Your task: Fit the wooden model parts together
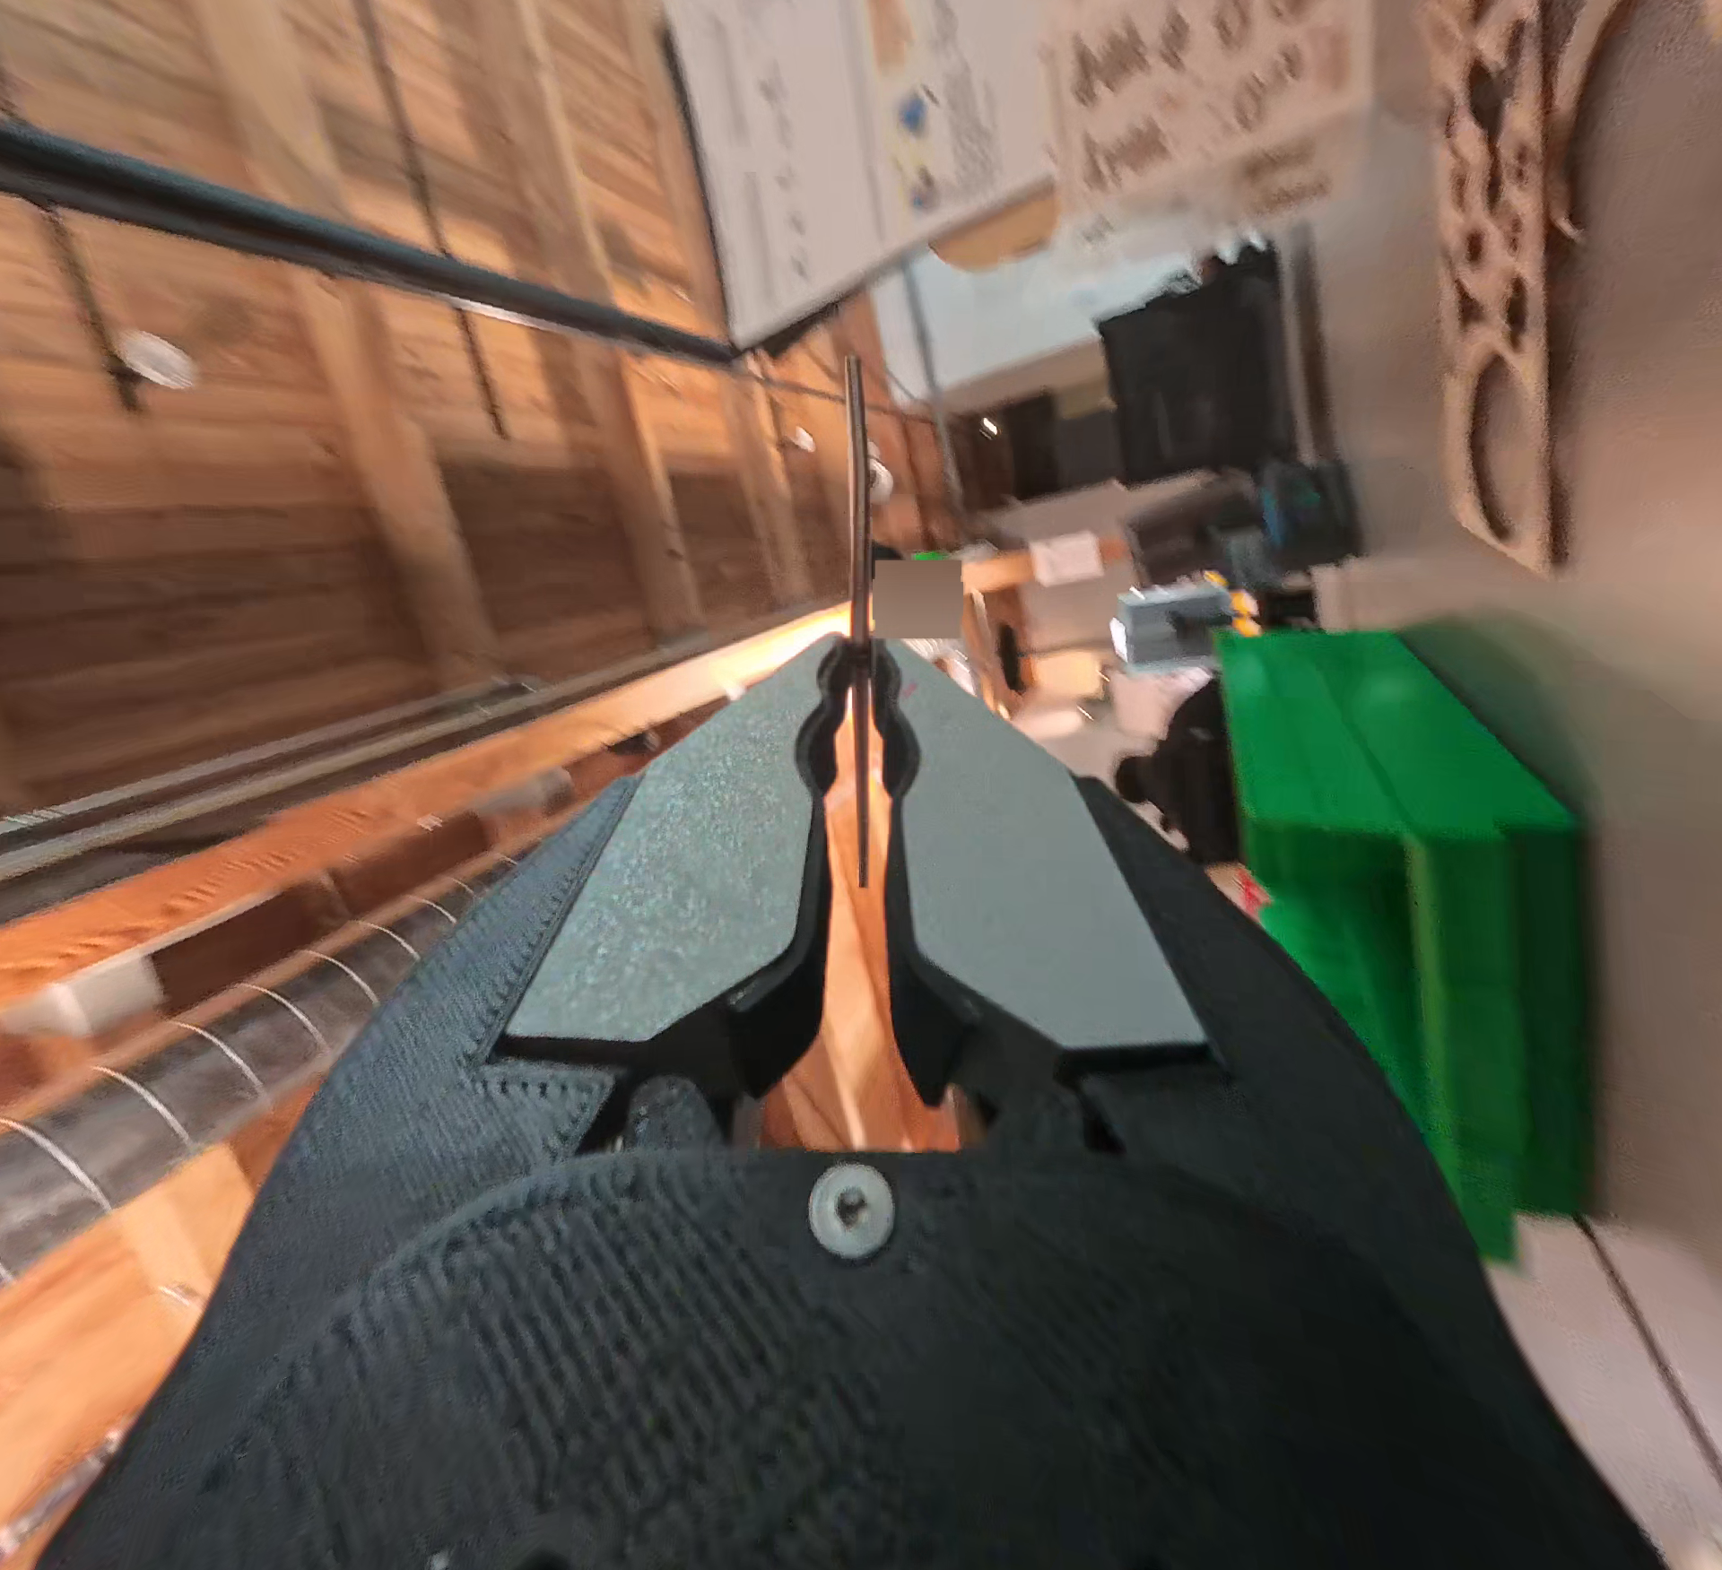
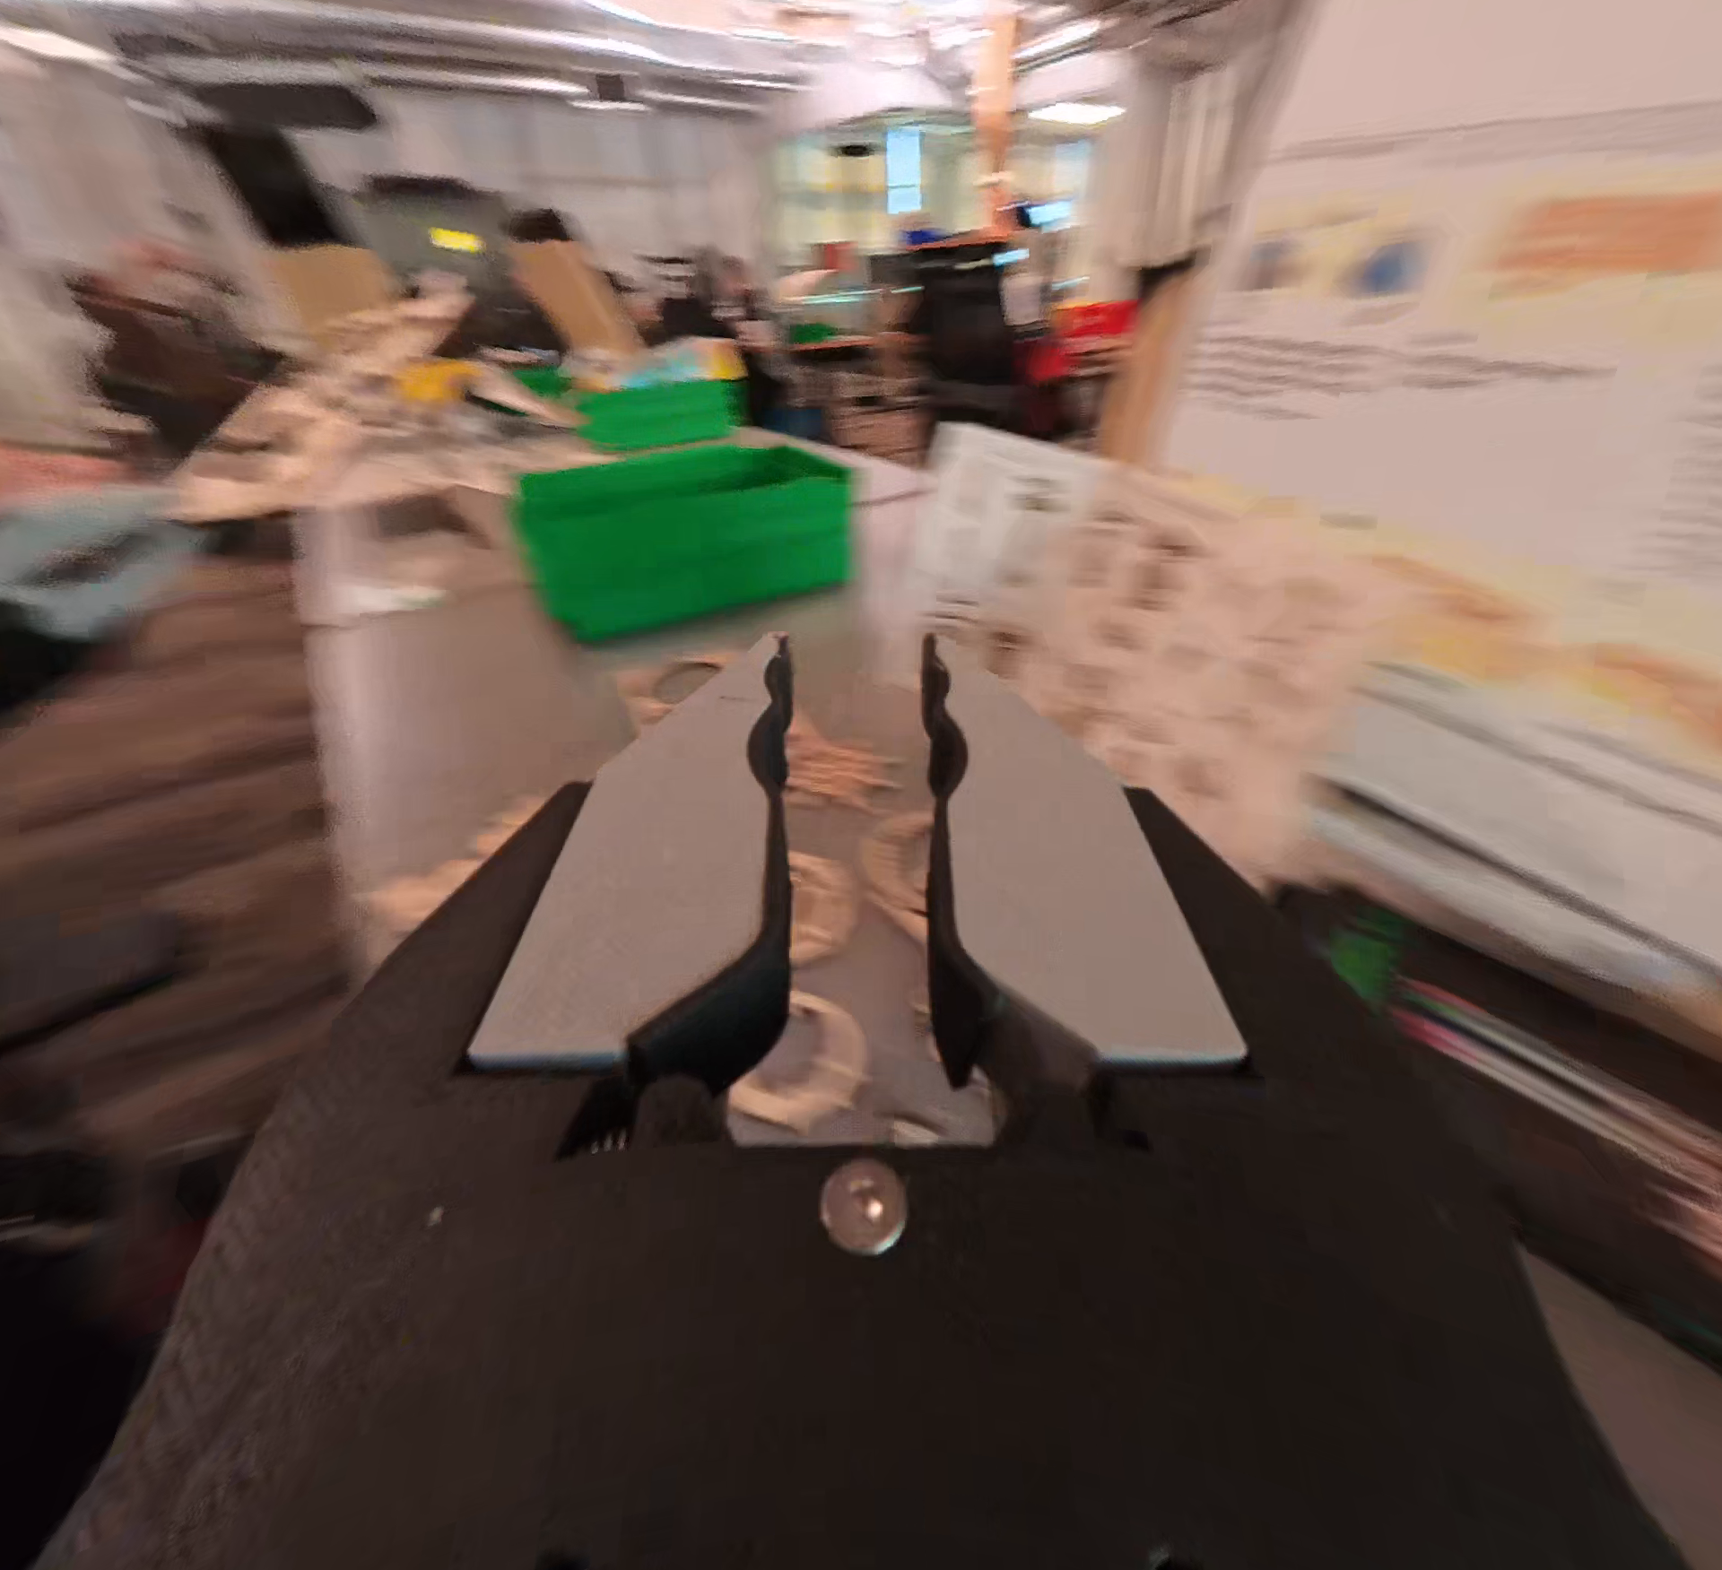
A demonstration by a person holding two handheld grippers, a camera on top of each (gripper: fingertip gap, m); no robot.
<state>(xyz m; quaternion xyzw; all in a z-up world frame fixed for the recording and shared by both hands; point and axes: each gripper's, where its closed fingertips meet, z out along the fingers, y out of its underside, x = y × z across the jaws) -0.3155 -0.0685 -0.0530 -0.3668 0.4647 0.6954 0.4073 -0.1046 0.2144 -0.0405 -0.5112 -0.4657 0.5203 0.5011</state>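
Note:
In the left wrist view my left gripper [image 1: 859, 664] is shut on a thin flat wooden part [image 1: 855, 501], seen edge-on; it sticks out past the fingertips. The view is rolled on its side and lifted off the table. A punched wooden parts sheet [image 1: 1491, 240] lies on the grey table at the right edge. In the right wrist view, which is heavily blurred, my right gripper [image 2: 855, 668] is open and empty above the table. Pale wooden pieces [image 2: 820, 901] show blurred beneath and between its fingers.
A green bin [image 1: 1398, 855] stands on the table; it also shows in the right wrist view [image 2: 685, 538], with a second green bin [image 2: 657, 412] behind. Printed instruction sheets [image 1: 857, 81] and parts sheets [image 2: 1165, 622] lie to the right. People sit blurred in the background.

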